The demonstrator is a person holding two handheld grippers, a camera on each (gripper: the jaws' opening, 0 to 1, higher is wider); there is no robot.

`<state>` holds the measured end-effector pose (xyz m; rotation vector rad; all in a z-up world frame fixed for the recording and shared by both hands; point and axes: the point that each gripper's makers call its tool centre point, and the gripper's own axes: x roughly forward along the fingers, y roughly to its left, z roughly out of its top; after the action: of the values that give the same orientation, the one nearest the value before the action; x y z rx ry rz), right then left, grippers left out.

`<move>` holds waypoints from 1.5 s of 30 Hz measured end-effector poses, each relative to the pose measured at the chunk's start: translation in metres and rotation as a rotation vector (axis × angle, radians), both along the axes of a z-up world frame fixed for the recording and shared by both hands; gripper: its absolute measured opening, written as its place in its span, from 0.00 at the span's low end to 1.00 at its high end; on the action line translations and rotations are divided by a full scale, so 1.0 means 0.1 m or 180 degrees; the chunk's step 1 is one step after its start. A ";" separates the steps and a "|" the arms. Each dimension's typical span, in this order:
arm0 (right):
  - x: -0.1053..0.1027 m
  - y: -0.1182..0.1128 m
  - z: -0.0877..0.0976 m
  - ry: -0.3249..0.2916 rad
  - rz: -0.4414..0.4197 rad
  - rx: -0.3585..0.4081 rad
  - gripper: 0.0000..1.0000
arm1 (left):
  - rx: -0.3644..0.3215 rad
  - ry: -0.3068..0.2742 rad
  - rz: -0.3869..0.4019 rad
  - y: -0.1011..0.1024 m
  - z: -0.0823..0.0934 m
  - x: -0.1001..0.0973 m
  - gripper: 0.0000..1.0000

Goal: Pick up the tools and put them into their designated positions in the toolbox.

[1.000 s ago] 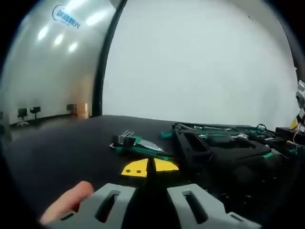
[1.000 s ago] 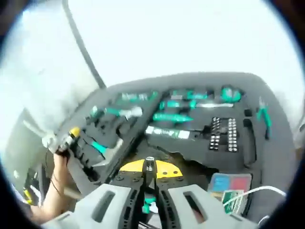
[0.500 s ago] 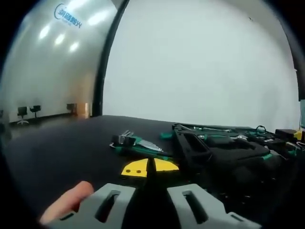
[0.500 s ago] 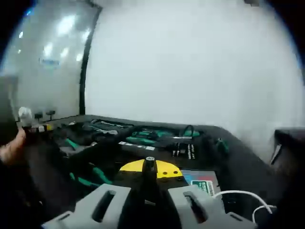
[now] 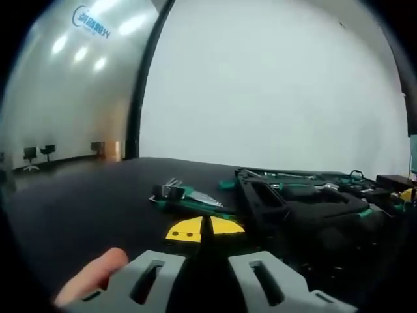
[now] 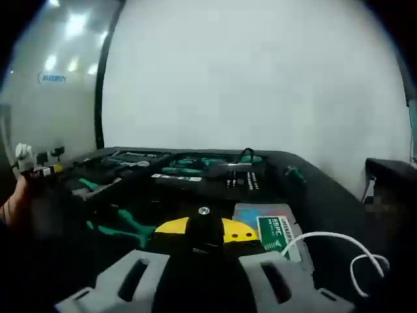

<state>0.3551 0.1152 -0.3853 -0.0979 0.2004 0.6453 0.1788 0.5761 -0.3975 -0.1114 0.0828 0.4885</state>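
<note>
Low over the dark table (image 5: 78, 195), the left gripper (image 5: 207, 261) rested with its jaws together on nothing, a finger (image 5: 91, 274) beside it. Just ahead lay loose green-handled tools (image 5: 186, 195), and to their right sat the open toolbox (image 5: 300, 195). The right gripper (image 6: 203, 261) waited near the toolbox (image 6: 195, 173), above green pliers (image 6: 120, 225) and a small card (image 6: 270, 228); whether its jaws were apart could not be told. A white cable (image 6: 339, 251) curled at the right. A good next pick would probably take one tool by its handle, slowly.
</note>
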 end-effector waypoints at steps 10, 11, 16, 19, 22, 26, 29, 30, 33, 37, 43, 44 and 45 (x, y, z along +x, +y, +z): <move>-0.66 0.20 0.95 -0.0996 0.2227 -0.1588 0.00 | -0.0010 -0.0003 -0.0010 0.15 -0.02 0.09 0.05; -0.59 0.11 0.88 -0.0992 0.2327 -0.2050 0.01 | -0.0006 -0.0004 -0.0008 0.16 -0.02 0.09 0.05; -0.55 0.19 0.52 -0.0403 0.3084 -0.2499 0.11 | 0.0004 -0.0006 -0.0014 0.22 -0.04 0.12 0.05; -0.39 0.22 0.34 -0.0536 0.3318 -0.2991 0.10 | 0.0015 -0.0006 -0.0017 0.23 -0.04 0.13 0.05; -0.26 0.23 0.14 -0.0372 0.3469 -0.3224 0.08 | 0.0043 -0.0012 -0.0014 0.23 -0.03 0.12 0.05; -0.12 0.24 0.02 -0.0443 0.3639 -0.3478 0.07 | 0.0081 -0.0014 -0.0025 0.25 -0.03 0.14 0.05; -0.11 0.24 -0.01 -0.0320 0.3620 -0.3460 0.06 | 0.0097 -0.0012 -0.0030 0.25 -0.02 0.14 0.05; -0.13 0.25 -0.02 -0.0350 0.3673 -0.3474 0.05 | 0.0101 -0.0012 -0.0030 0.25 -0.02 0.14 0.05; -0.13 0.21 -0.05 -0.0421 0.3724 -0.3647 0.01 | 0.0109 -0.0007 -0.0033 0.24 -0.02 0.14 0.05; -0.12 0.20 -0.08 -0.0429 0.3683 -0.3681 0.02 | 0.0111 -0.0001 -0.0035 0.23 -0.02 0.14 0.05; -0.10 0.21 -0.08 -0.0478 0.3703 -0.3742 0.02 | 0.0109 -0.0002 -0.0028 0.22 -0.02 0.13 0.05; -0.11 0.21 -0.09 -0.0493 0.3719 -0.3761 0.02 | 0.0110 -0.0001 -0.0026 0.22 -0.02 0.12 0.05; -0.11 0.21 -0.10 -0.0511 0.3738 -0.3790 0.02 | 0.0111 -0.0001 -0.0023 0.21 -0.02 0.12 0.05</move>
<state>0.3440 0.1362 -0.3954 -1.4936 0.3482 1.6013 0.1910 0.5972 -0.3991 -0.0769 0.0742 0.4824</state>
